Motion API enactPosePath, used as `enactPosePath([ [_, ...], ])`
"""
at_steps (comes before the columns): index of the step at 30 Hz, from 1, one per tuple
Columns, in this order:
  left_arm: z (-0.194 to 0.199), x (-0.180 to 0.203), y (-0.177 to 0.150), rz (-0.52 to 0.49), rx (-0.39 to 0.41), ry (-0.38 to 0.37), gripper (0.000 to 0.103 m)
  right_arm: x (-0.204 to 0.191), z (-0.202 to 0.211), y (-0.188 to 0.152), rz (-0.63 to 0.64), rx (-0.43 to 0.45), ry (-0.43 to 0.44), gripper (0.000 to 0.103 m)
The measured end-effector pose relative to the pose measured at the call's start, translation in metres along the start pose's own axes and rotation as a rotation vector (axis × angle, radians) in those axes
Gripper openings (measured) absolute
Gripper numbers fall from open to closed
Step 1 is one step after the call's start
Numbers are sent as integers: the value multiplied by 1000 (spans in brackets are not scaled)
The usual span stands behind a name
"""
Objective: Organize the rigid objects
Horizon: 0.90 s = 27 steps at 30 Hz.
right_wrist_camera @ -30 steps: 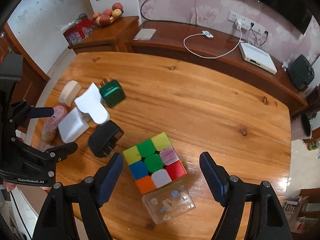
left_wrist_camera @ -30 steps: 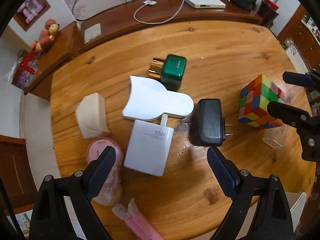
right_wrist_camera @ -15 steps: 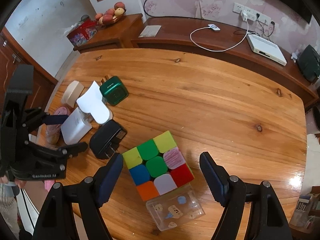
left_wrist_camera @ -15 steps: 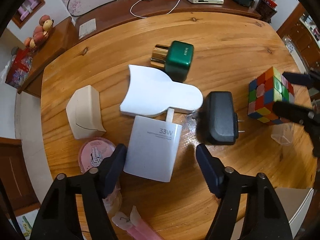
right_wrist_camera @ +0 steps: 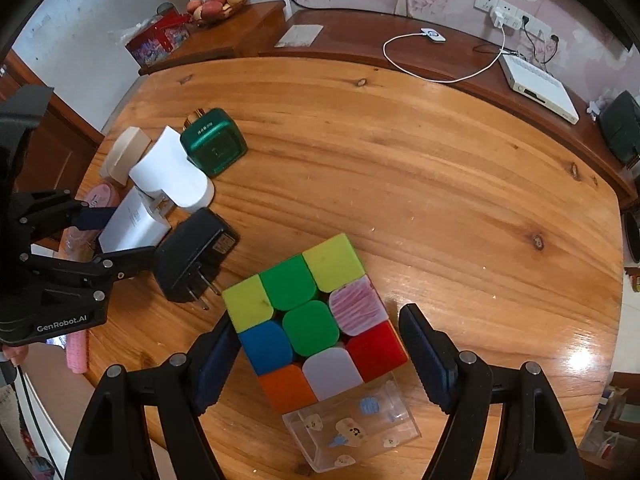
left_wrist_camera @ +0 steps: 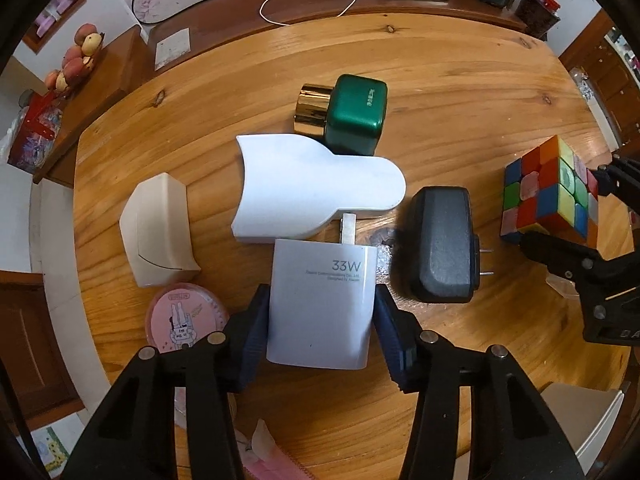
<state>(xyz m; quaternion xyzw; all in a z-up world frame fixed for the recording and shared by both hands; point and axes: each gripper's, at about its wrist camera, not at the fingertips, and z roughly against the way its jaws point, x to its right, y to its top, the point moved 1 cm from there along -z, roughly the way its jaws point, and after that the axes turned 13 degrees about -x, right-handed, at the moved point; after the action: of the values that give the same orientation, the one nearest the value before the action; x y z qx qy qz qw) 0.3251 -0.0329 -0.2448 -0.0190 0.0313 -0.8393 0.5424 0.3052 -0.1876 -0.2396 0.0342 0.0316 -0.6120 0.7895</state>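
**Left tool grips white charger as sorting gets under way**

On a round wooden bench (left_wrist_camera: 460, 80), the left tool (left_wrist_camera: 322, 322) has its two blue pads pressed against the sides of a white 33W charger (left_wrist_camera: 322, 300), which lies flat near the bench's front edge with its prongs touching a white curved piece (left_wrist_camera: 308, 190). A black adapter (left_wrist_camera: 440, 248) sits just beside it, a green charger (left_wrist_camera: 356, 114) further back, and a beige block (left_wrist_camera: 158, 228) and pink round tin (left_wrist_camera: 180, 318) to the left. The right tool (right_wrist_camera: 320, 356) stands spread wide on either side of a colour cube (right_wrist_camera: 316, 316), not touching it; a small clear box (right_wrist_camera: 352, 432) lies against the cube's near side. The grasp on the charger looks complete, so the next move likely calls for a straight lift clear of the neighbouring pieces, while the right tool would need to close squarely on the cube's flat faces.
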Motion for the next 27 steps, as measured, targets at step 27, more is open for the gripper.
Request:
enactPosePath([
  [27, 5, 0, -27, 141, 43, -110, 51, -6, 28, -39, -49, 76, -10, 63],
])
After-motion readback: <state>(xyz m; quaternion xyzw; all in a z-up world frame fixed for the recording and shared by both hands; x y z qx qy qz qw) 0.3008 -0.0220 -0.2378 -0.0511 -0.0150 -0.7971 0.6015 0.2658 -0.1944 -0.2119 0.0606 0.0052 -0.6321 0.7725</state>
